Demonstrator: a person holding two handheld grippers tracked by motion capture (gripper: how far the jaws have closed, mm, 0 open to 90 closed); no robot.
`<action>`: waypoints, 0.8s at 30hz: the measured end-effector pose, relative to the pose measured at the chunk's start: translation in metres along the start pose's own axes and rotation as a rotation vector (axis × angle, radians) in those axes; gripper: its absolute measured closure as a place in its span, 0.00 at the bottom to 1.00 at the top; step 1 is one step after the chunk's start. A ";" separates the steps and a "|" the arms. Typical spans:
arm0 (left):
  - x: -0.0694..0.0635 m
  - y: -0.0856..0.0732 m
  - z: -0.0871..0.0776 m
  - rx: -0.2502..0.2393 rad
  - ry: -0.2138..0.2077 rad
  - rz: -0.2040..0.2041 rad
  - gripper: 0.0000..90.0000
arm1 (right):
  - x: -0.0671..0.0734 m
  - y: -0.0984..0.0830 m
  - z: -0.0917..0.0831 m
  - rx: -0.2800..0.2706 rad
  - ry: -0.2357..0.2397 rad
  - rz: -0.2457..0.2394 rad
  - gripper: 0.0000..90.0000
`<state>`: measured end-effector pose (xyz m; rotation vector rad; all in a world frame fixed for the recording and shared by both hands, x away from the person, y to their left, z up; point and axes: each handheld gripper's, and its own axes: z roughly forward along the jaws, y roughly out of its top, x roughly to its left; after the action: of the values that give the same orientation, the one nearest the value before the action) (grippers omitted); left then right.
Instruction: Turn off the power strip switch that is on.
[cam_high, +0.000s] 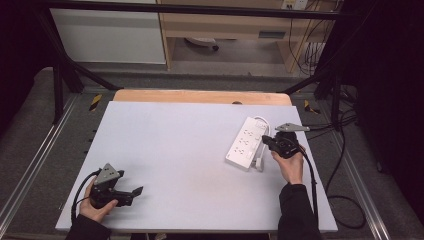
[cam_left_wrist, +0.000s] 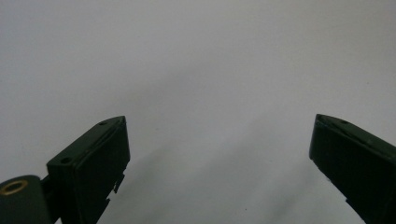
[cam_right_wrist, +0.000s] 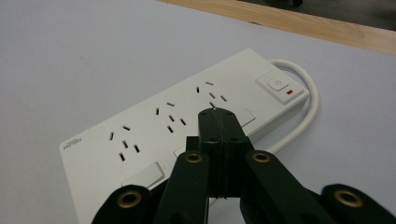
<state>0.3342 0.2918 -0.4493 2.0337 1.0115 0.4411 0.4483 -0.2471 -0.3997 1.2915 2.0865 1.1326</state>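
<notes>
Power strip (cam_right_wrist: 187, 126) lies flat on the tabletop (cam_high: 175, 165) toward its right far part, untouched: right gripper (cam_right_wrist: 218, 114) hovers over its sockets, jaws closed on nothing, left gripper (cam_high: 131, 194) well apart, jaws open, so work appears barely begun.

table (cam_high: 165, 150): pale grey top, wooden far edge | floor (cam_high: 30, 130): grey carpet, left and right | frame (cam_high: 200, 9): black bars across far side, slanting legs at both far corners | cabinet (cam_high: 107, 35): white, far left | desk (cam_high: 225, 25): wooden, far centre | cables (cam_high: 345, 165): black, right floor | light: even, dim at edges
</notes>
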 end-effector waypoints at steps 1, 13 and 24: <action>0.000 0.000 0.000 0.000 0.000 0.000 0.05 | 0.000 0.000 0.001 0.000 0.001 0.008 1.00; 0.000 0.000 0.000 0.000 0.001 -0.002 0.05 | -0.002 0.002 0.013 0.005 0.004 0.015 1.00; 0.001 0.000 0.000 -0.001 0.001 -0.003 0.05 | -0.004 0.005 0.020 0.012 0.000 0.010 1.00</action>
<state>0.3344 0.2924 -0.4494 2.0316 1.0146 0.4411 0.4664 -0.2410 -0.4074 1.3090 2.0918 1.1264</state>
